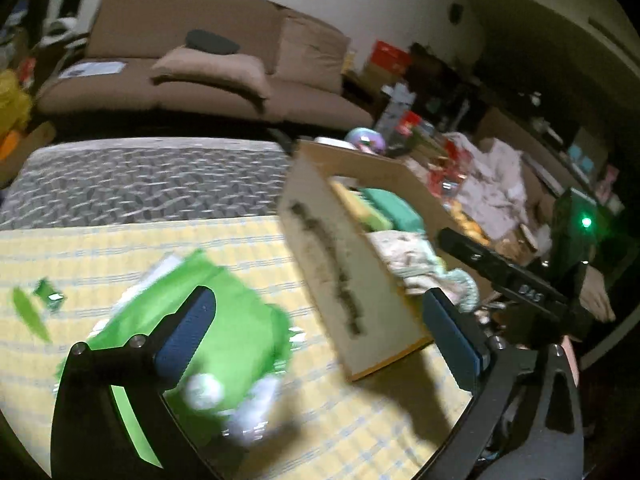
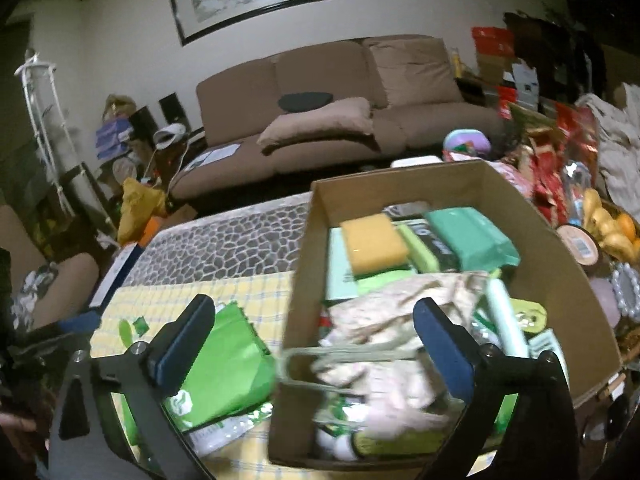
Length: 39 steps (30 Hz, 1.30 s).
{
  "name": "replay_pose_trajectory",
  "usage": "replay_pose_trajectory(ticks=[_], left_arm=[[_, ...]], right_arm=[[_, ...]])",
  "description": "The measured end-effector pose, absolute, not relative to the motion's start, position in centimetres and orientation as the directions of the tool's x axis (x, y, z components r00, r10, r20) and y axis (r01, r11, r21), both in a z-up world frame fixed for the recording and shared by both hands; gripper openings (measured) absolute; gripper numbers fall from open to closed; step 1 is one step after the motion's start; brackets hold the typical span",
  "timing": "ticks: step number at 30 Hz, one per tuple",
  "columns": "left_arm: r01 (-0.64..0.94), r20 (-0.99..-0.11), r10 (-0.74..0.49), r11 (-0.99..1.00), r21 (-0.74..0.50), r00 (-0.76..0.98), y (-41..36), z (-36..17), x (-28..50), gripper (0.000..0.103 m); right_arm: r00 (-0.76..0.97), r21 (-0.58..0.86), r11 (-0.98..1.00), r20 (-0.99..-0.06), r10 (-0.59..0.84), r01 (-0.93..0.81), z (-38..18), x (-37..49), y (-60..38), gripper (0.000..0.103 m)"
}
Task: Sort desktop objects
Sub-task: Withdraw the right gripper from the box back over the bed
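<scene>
A cardboard box (image 2: 532,220) stands on the yellow checked cloth (image 1: 120,248), filled with an orange sponge (image 2: 374,242), green packs (image 2: 468,232) and a floral cloth bag (image 2: 392,312). The box also shows in the left wrist view (image 1: 340,264). A green packet (image 1: 224,320) lies on the cloth left of the box; it also shows in the right wrist view (image 2: 228,364). My left gripper (image 1: 320,332) is open and empty above the packet. My right gripper (image 2: 316,348) is open and empty, over the box's near left wall, with the bag's handle between its fingers.
Small green scraps (image 1: 36,304) lie on the cloth at the left. A stone-patterned tabletop (image 1: 152,176) lies beyond the cloth. A brown sofa (image 2: 340,112) stands behind. Snack packs, fruit and clutter (image 2: 568,168) crowd the right of the box.
</scene>
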State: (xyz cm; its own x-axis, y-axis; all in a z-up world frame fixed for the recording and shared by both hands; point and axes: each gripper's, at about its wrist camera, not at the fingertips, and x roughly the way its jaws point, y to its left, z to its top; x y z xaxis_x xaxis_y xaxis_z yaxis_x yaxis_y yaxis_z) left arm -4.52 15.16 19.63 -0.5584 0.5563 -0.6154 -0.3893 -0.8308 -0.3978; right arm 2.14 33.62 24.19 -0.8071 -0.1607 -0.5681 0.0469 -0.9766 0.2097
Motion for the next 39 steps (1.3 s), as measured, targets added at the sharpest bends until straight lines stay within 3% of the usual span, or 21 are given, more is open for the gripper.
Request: replay_pose_trajectory(ticks=[13, 30, 39], left_arm=[[-0.165, -0.646, 0.321, -0.942, -0.291, -0.692, 4.8, 19.1, -3.1, 0.103], [-0.071, -0.678, 0.224, -0.967, -0.246, -0.7, -0.9, 16.7, -2.2, 0.103], [0.007, -0.72, 0.176, -0.97, -0.244, -0.671, -4.8, 12.5, -3.7, 0.103]], right_arm=[[-0.791, 0.145, -0.978, -0.575, -0.207, 0.151, 24.2, 0.9, 25.9, 0.102], [-0.74, 0.079, -0.965, -0.626, -0.244, 0.251, 22.3, -0.8, 17.0, 0.102], [-0.699, 0.054, -0.955, -0.67, -0.251, 0.291, 20.3, -2.0, 13.7, 0.102]])
